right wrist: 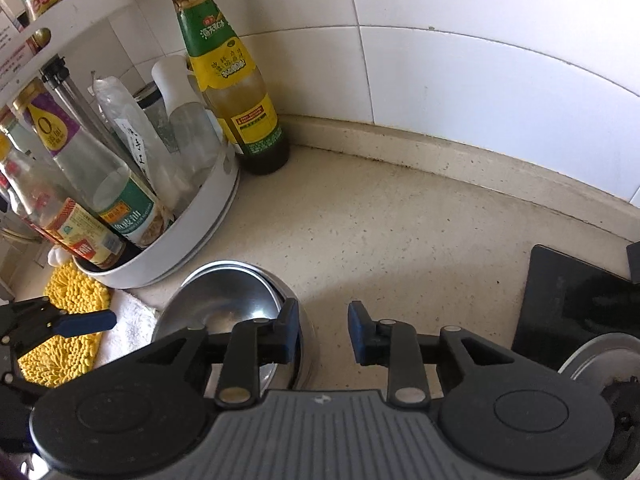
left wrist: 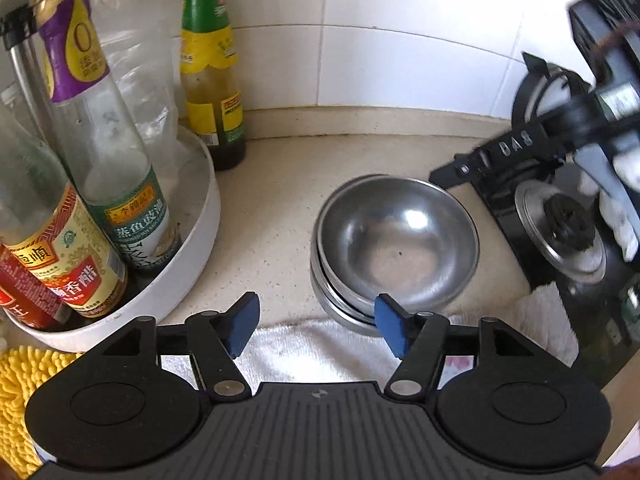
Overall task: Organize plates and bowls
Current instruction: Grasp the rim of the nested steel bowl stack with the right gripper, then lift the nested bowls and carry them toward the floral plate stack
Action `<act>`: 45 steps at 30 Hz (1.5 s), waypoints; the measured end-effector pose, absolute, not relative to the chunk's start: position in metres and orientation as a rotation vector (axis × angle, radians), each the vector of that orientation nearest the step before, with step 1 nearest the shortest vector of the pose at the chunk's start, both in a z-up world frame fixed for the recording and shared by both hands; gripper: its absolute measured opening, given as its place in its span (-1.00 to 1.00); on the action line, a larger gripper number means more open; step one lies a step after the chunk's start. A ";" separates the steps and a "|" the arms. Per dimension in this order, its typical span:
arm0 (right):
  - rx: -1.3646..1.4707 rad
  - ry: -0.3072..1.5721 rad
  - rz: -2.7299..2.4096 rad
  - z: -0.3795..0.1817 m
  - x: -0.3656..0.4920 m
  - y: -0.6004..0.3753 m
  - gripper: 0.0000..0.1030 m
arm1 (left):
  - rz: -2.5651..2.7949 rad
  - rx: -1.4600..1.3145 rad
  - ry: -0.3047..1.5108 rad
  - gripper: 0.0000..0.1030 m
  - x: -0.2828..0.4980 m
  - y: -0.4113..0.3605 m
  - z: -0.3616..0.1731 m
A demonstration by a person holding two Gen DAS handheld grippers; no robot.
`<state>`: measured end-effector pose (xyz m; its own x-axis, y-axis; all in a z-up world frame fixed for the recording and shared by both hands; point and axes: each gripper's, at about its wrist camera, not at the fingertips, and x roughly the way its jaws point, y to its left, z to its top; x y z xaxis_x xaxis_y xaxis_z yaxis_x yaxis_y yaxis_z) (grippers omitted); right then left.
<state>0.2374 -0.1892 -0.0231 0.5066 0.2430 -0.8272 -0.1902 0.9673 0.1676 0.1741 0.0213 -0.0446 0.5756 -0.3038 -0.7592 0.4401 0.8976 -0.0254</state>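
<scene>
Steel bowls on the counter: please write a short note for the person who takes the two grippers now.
Left gripper: open, empty, just short of the steel bowls.
Right gripper: open, empty, one finger over the stack's rim.
Bowls: nested in one stack on the counter, its near edge on the white towel, beside the white bottle tray.
Done: the bowls in view are stacked and released.
Left: no plates are in view; look for them.

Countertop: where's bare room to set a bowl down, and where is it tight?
Bare counter runs between the stacked steel bowls, the wall ledge and the black stove edge. A narrower strip lies between the bowls and the white bottle tray. The tray side is crowded with bottles.
</scene>
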 end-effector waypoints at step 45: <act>0.304 1.129 0.287 -0.075 0.249 -0.178 0.72 | -0.896 0.253 0.790 0.90 0.213 0.004 -0.127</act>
<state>0.2486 -0.1785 -0.0751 0.3997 0.3748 -0.8365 -0.0709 0.9225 0.3794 0.2128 0.0045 -0.1270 0.3704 -0.6014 -0.7079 0.7777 0.6175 -0.1177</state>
